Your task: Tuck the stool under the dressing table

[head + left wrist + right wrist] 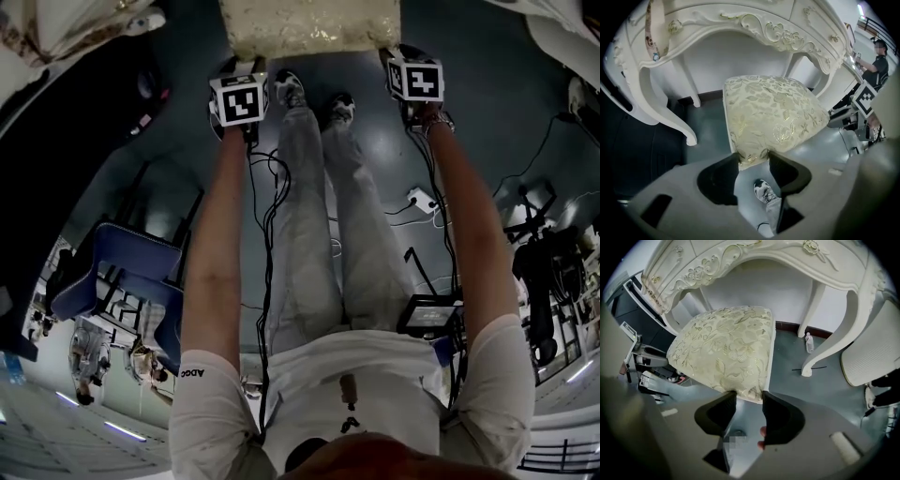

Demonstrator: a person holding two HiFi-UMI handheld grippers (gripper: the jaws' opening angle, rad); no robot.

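The left gripper (753, 161) has its jaws closed on the near left corner of the stool (773, 112) cushion, and the right gripper (749, 397) pinches the near right corner likewise, both pairs of jaws standing fairly wide around the padded edge. The stool stands on the grey floor (708, 131) facing the arched knee space of the white dressing table (754, 23), between its curved front legs; how far in it reaches cannot be told
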